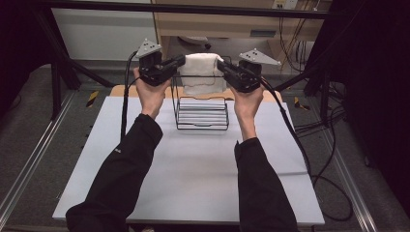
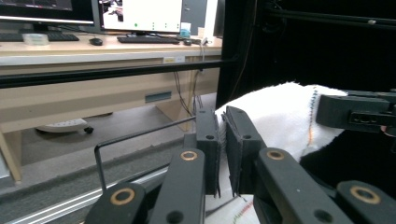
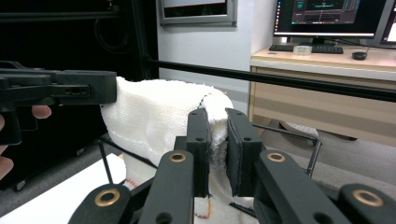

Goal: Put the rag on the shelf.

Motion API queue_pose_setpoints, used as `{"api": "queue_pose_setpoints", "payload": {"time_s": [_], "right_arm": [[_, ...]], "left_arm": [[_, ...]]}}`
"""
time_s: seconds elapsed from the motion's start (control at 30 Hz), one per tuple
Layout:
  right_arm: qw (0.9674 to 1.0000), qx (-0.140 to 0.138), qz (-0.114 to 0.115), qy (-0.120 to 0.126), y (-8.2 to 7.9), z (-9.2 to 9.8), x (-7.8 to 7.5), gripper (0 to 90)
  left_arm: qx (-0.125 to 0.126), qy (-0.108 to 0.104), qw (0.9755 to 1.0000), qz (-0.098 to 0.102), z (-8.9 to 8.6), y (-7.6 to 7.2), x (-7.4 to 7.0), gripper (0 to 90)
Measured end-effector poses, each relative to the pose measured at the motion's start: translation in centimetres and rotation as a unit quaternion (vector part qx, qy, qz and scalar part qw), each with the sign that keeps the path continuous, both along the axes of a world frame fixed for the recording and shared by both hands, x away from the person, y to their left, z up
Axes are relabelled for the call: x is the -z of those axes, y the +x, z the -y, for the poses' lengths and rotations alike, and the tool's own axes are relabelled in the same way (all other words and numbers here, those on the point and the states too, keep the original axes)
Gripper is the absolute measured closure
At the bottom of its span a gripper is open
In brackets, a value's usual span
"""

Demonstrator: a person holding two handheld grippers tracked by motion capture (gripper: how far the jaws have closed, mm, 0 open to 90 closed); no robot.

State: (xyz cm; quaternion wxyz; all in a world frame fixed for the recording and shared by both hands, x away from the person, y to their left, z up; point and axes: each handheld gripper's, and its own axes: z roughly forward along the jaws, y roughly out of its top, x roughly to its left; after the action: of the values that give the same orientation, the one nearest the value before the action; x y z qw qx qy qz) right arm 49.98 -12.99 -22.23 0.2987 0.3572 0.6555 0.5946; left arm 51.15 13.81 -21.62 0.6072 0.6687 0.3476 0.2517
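A white cloth (image 1: 202,72) with a thin coloured stitch line hangs stretched between my two grippers, above the back of a black wire rack (image 1: 203,128). My left gripper (image 1: 181,61) is shut on the cloth's left top edge, and my right gripper (image 1: 220,65) is shut on its right top edge. In the left gripper view the jaws (image 2: 223,135) pinch the cloth (image 2: 280,112), with the other gripper (image 2: 355,112) beyond. In the right gripper view the jaws (image 3: 217,140) clamp the cloth (image 3: 154,116), and the other gripper (image 3: 60,91) is at the left.
The rack stands on a white table top (image 1: 193,174) near its far edge, and its wire rails (image 2: 140,135) (image 3: 299,135) run just below the cloth. A black frame bar (image 1: 193,8) crosses behind. A desk (image 2: 70,51) with monitors lies beyond. Cables (image 1: 295,130) trail right.
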Motion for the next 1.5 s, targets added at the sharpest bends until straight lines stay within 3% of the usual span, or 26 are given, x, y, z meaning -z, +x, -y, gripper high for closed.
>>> {"api": "queue_pose_setpoints", "payload": {"time_s": [0.33,0.7,0.9,1.17,1.3,1.5], "right_arm": [[0.9999,-0.012,-0.004,0.000,-0.9,0.2,0.8,80.3],[0.9990,-0.029,-0.009,-0.033,-1.8,0.3,1.6,80.0],[0.9987,-0.034,-0.013,-0.037,-2.0,0.5,2.3,80.0],[0.9987,-0.033,-0.010,-0.037,-2.1,0.4,2.5,80.1],[0.9988,-0.034,-0.011,-0.035,-2.1,0.5,2.8,80.0],[0.9987,-0.034,-0.013,-0.034,-2.1,0.5,3.1,80.1]], "left_arm": [[0.021,0.016,0.9996,-0.006,-0.2,-1.5,0.7,82.3],[0.028,0.038,0.9985,-0.030,-0.4,-2.7,1.4,79.9],[0.033,0.042,0.9979,-0.038,-0.3,-2.9,1.8,78.8],[0.020,0.045,0.9978,-0.043,-0.8,-3.2,0.3,75.4],[0.011,0.042,0.9984,-0.035,-0.7,-3.2,-0.8,80.0],[0.000,0.048,0.9972,-0.058,0.2,-1.8,-1.0,88.9]]}}
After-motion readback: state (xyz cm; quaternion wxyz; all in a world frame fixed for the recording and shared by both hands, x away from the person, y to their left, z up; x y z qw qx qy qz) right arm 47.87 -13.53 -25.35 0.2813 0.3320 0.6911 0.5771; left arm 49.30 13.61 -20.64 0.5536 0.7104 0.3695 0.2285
